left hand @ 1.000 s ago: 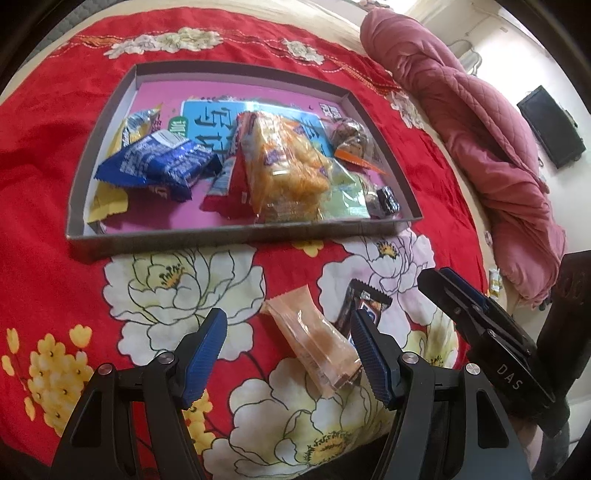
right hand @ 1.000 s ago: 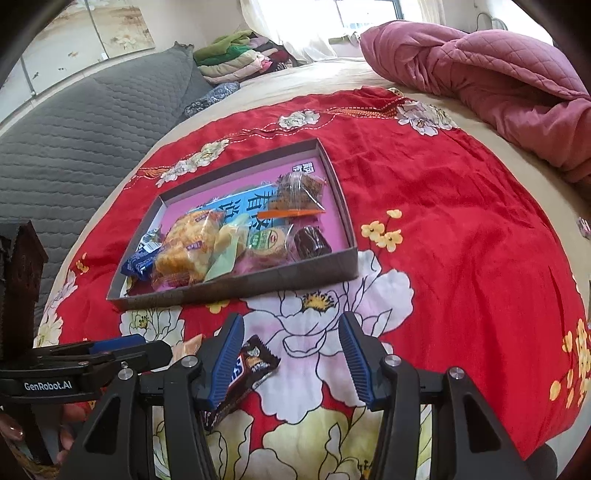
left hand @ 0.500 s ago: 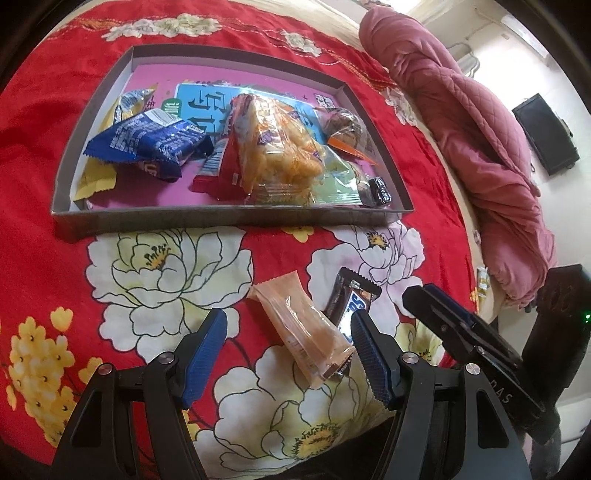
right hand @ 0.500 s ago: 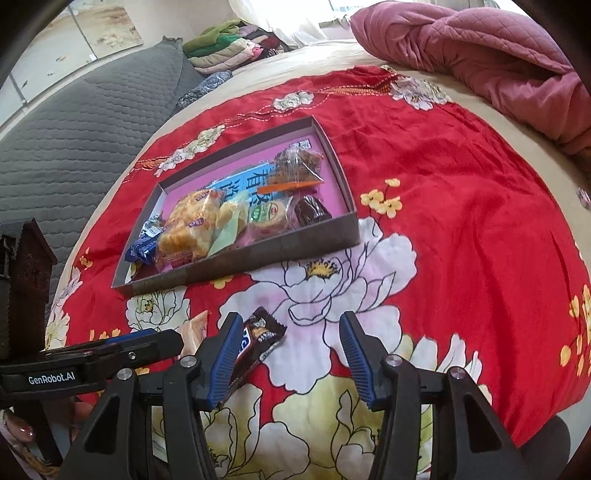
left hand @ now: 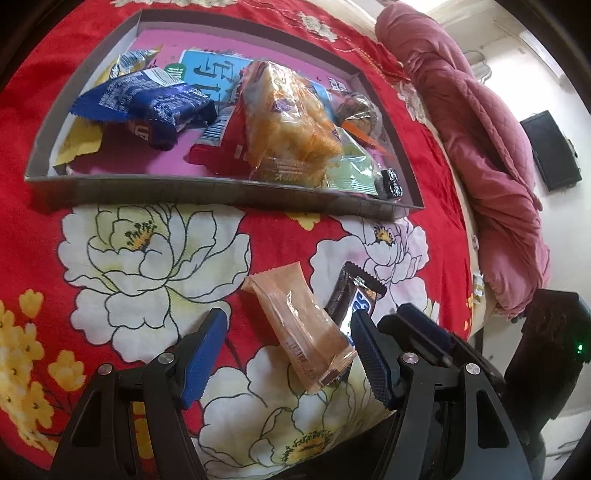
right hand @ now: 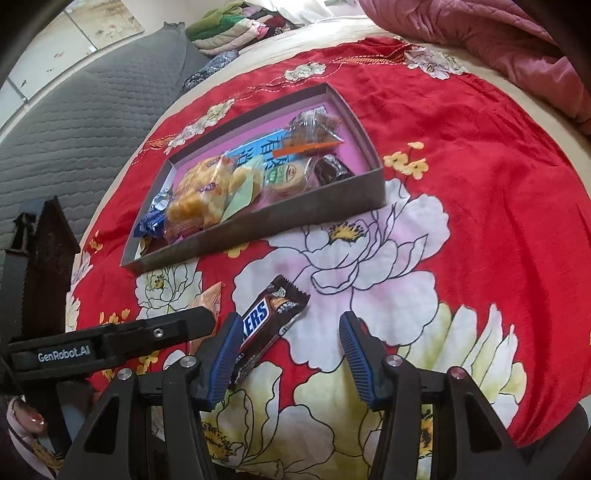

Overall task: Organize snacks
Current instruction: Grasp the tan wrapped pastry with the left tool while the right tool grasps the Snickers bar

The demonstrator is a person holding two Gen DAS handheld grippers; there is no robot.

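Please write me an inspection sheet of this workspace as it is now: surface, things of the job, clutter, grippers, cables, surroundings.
Surface: red floral bedspread, wrinkled.
Job's things: shallow grey cardboard tray with pink floor holding several wrapped snacks; orange translucent snack packet and brown Snickers bar lie outside it on the bedspread.
Clutter: nothing seen.
Grippers: left gripper open, straddling the orange packet; right gripper open, the Snickers bar at its left finger.
Cables: nothing seen.
Surroundings: pink quilted blanket, grey quilted cover, folded clothes, dark wall screen.

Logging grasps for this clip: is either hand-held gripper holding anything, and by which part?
Nothing is held. Left hand-held gripper and right hand-held gripper are both open.
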